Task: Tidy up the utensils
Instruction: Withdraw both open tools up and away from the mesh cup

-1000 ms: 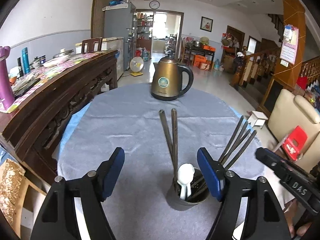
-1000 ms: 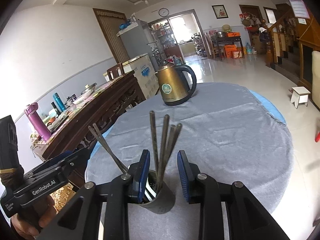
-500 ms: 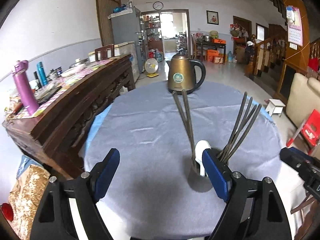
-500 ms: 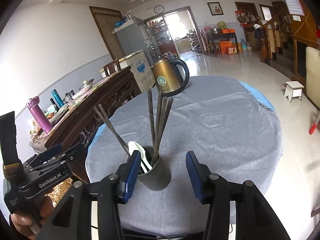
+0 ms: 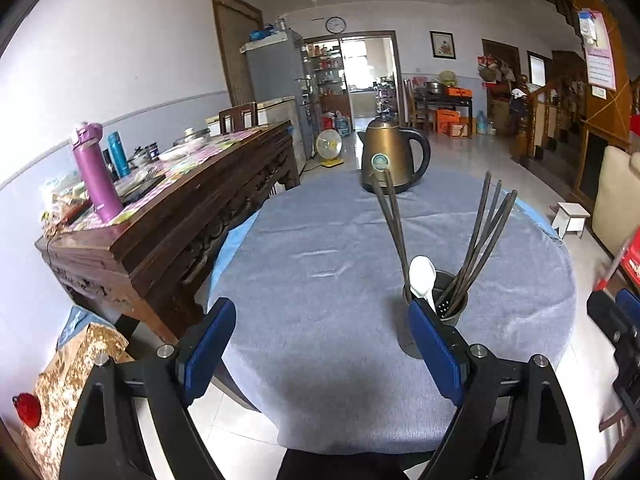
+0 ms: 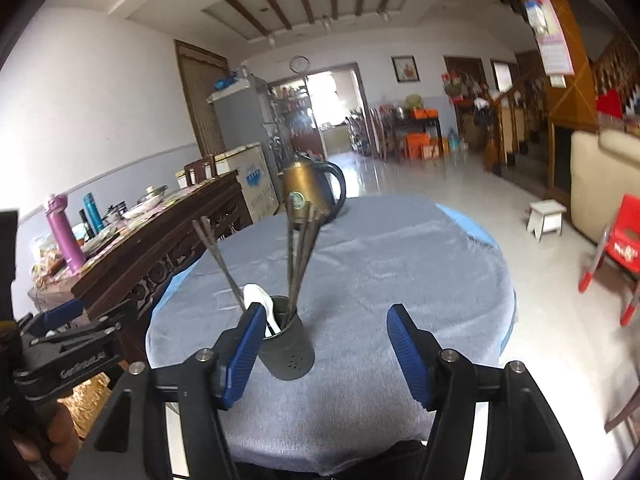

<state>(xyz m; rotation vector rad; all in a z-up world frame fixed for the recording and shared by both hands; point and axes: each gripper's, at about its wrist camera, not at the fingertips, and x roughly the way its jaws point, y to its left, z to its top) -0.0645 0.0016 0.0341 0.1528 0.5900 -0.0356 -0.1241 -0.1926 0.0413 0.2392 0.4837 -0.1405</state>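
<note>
A dark utensil holder stands upright near the front of the round table's grey cloth. Several dark chopsticks and a white spoon stick out of it. My left gripper hangs over the table's near edge, left of the holder, its jaws still opening with nothing between them. My right gripper is pulled back from the holder, jaws opening; the holder shows in the gap near the left pad, untouched. Each gripper shows at the edge of the other's view.
A bronze kettle stands at the table's far side. A carved wooden sideboard with a purple bottle runs along the left. A white stool, a red chair and a beige sofa are on the right.
Both grippers have drawn back from the holder toward the table's near edge. The right jaws, nearly closed around the chopsticks before, have spread wide. The left jaws widened a little.
</note>
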